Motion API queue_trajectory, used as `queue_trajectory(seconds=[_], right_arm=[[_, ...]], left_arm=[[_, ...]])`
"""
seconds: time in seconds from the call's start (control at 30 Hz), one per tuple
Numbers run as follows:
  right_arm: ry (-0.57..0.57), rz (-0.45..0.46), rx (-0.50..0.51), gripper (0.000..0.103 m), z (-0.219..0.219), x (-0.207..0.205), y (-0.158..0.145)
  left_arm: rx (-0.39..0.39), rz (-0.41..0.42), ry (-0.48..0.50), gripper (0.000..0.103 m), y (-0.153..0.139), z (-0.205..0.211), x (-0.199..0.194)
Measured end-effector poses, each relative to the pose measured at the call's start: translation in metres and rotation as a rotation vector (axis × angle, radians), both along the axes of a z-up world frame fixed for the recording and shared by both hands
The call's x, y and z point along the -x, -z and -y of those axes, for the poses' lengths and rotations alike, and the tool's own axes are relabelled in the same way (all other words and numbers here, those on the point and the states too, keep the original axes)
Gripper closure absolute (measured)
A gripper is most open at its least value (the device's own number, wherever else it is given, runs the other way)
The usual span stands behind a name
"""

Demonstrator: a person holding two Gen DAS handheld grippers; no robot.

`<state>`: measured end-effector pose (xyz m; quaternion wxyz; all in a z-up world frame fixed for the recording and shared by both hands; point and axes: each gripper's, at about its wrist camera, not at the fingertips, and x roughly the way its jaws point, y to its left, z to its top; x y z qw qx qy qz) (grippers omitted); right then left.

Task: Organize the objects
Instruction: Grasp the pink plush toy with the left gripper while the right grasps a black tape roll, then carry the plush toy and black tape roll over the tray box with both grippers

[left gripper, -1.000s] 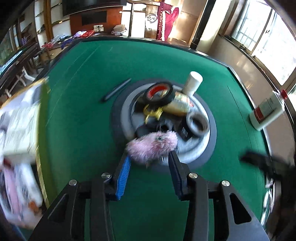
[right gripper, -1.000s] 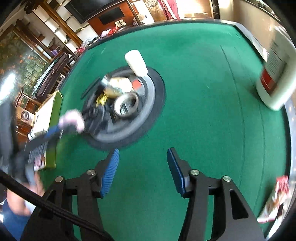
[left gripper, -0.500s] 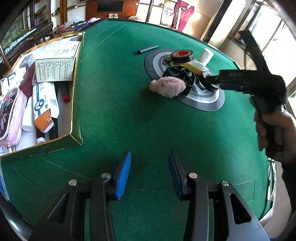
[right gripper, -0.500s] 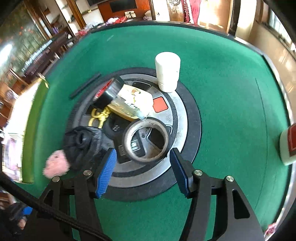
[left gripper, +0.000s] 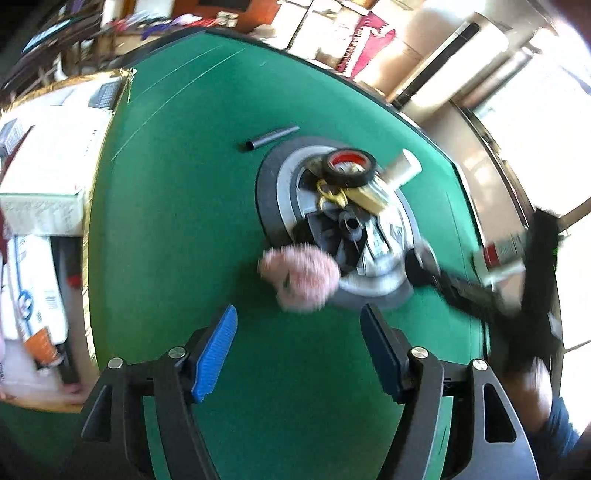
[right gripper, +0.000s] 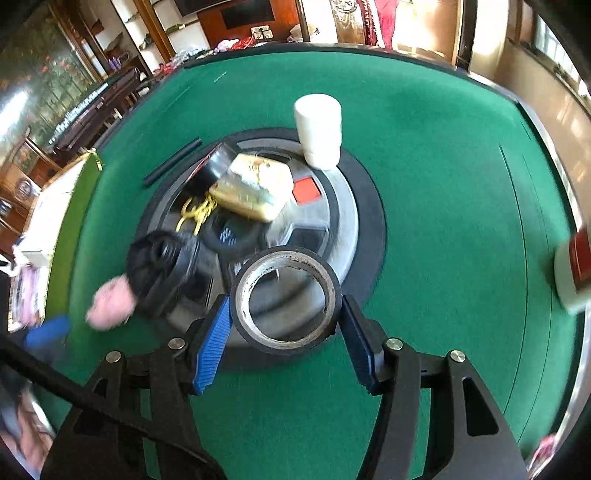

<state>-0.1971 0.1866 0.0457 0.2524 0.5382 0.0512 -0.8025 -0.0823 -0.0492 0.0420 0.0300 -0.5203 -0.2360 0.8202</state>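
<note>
The right gripper (right gripper: pixel 284 325) bracketed a black tape roll (right gripper: pixel 286 301), jaws not visibly pressing. The left gripper (left gripper: pixel 297 328) was opening, empty, a pink fluffy toy (left gripper: pixel 301 277) just ahead. Squeezing the roll's rims evenly should steady it.

table: green felt top (right gripper: pixel 424 155) | back wall: dark wood cabinet (right gripper: pixel 243 18), shelves (right gripper: pixel 122 44) | right: bright windows (left gripper: pixel 546 110) | left: floral mural (right gripper: pixel 40 74)

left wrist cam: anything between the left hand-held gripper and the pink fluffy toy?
Only bare green felt between the left hand-held gripper, jaws opening, and the pink fluffy toy.
</note>
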Motion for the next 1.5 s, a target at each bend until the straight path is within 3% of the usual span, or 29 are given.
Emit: queue_trajectory(seconds=[0.2,0.3,0.33,0.4,0.47,0.63,0.7,0.77,0.83,0.9,0.97,1.1,1.33,1.4,1.5], right_arm=[[0.018,0.008,0.03,0.046,-0.025,-0.017,-0.004],[0.019,0.005,0.031,0.046,-0.032,-0.021,-0.004],[0.02,0.009,0.035,0.046,-0.033,-0.023,-0.004],[0.024,0.011,0.041,0.046,-0.034,-0.021,-0.006],[0.028,0.019,0.048,0.046,-0.036,-0.026,-0.006],[0.023,0.03,0.072,0.046,-0.038,-0.039,-0.01],[0.023,0.035,0.076,0.046,-0.038,-0.044,-0.009],[0.015,0.043,0.073,0.046,-0.038,-0.05,-0.008],[0.022,0.045,0.067,0.046,-0.039,-0.053,-0.006],[0.031,0.055,0.075,0.046,-0.041,-0.055,-0.005],[0.042,0.056,0.082,0.046,-0.043,-0.058,-0.005],[0.045,0.046,0.084,0.045,-0.046,-0.061,-0.008],[0.062,0.05,0.09,0.045,-0.051,-0.063,-0.007],[0.062,0.052,0.091,0.045,-0.051,-0.065,-0.006],[0.065,0.057,0.091,0.045,-0.051,-0.067,-0.003]], left_arm=[[0.036,0.058,-0.07,0.041,0.022,-0.007,0.038],[0.002,0.05,-0.072,0.063,0.028,-0.009,0.04],[0.027,0.043,-0.062,0.066,0.025,-0.012,0.04],[0.082,0.016,-0.043,0.082,0.015,-0.018,0.035],[0.065,0.01,-0.02,0.089,0.013,-0.02,0.03],[0.038,0.012,0.012,0.09,0.013,-0.018,0.001],[-0.007,0.008,0.053,0.09,0.013,-0.02,-0.011],[0.008,-0.025,0.078,0.09,0.006,-0.024,-0.018],[0.036,-0.047,0.128,0.084,0.002,-0.03,-0.017],[0.027,-0.033,0.16,0.059,0.002,-0.034,-0.01],[0.054,-0.027,0.19,0.048,0.001,-0.04,-0.007],[0.047,-0.005,0.195,0.047,0.005,-0.046,0.0],[0.154,0.023,0.202,0.048,0.025,-0.058,0.008],[0.197,0.01,0.196,0.063,0.026,-0.06,0.004],[0.217,-0.006,0.181,0.067,0.027,-0.059,-0.001]])
